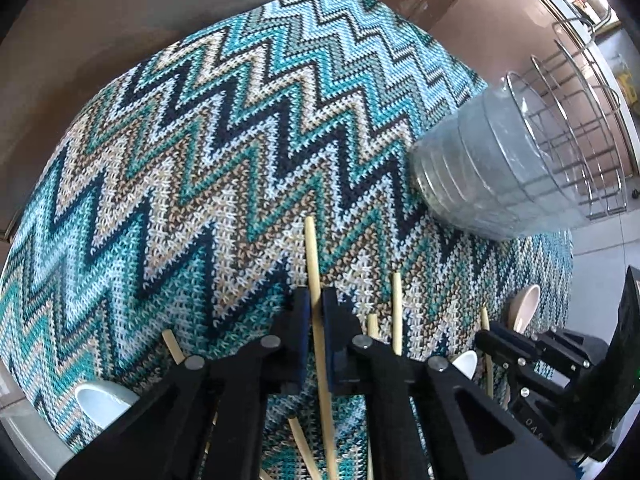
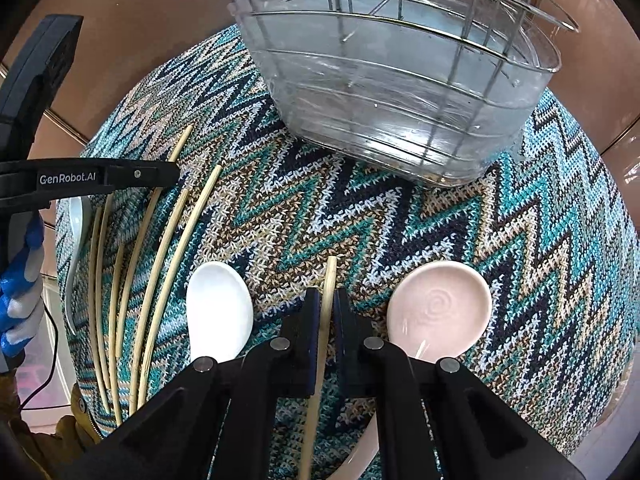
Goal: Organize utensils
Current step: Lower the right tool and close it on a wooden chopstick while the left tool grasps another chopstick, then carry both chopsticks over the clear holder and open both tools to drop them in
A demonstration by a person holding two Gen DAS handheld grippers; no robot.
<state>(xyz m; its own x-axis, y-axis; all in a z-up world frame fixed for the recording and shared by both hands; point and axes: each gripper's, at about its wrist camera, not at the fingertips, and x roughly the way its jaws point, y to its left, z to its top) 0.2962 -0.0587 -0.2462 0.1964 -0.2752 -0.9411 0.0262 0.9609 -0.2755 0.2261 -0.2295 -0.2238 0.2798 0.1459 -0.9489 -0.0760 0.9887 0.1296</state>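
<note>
**Two Sticks, One in Each Hand**

I had a chopstick [image 1: 316, 280] pinched tight in my left tongs [image 1: 315, 300]. My right tongs [image 2: 329, 300] were shut on another stick [image 2: 330, 280]. I took one in each hand, I think, so I could move two at once and tidy faster.

Both sticks lay flat on the zigzag mat [image 1: 200, 160], on my side of the clear tub [image 2: 380, 100]. I think the tub was where they should go, because it stood open and near. The loose sticks [image 2: 160, 260] lay in a bunch to the left of the tub, closer to me. The white spoon [image 2: 218, 304] and the pink spoon [image 2: 440, 304] sat on the mat on my side of the tub too, one on each side of my right stick.

Both tongs pointed steeply down at the mat. My left tongs reached in over the loose sticks.
</note>
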